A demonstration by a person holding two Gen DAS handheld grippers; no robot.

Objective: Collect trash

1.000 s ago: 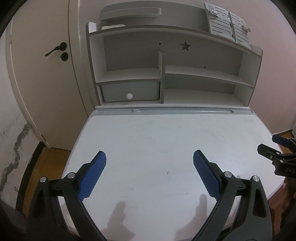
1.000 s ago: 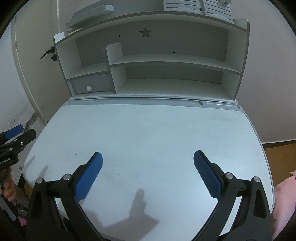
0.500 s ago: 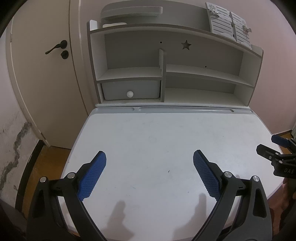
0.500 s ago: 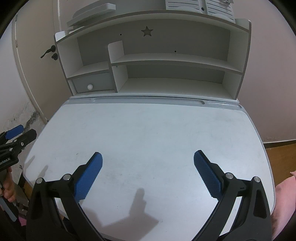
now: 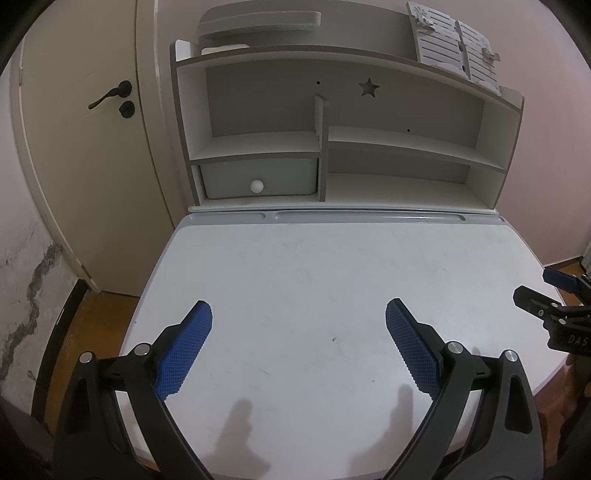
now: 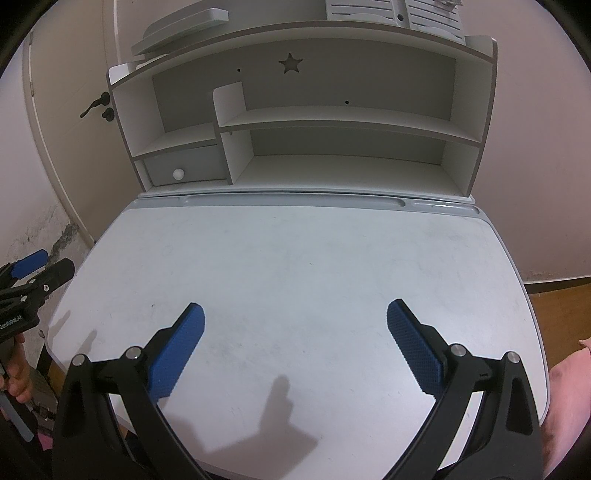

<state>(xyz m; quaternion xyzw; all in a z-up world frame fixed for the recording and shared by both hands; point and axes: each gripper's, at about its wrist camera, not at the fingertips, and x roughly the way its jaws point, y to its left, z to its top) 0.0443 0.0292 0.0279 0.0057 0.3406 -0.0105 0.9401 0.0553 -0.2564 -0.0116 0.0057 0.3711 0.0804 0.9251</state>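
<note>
No trash shows in either view. My left gripper hangs open over the near left part of the white desk top, nothing between its blue pads. My right gripper is open too, over the near middle of the same desk top, and holds nothing. In the left wrist view the right gripper juts in at the right edge. In the right wrist view the left gripper pokes in at the left edge, with a hand below it.
A white shelf unit stands at the desk's back edge, with a small drawer at lower left. Flat grey pieces lie on its top. A shut door is at the left, wooden floor at the right.
Both views have tilted slightly, so the shelf unit sits a little lower in frame. Both grippers stay open and empty.
</note>
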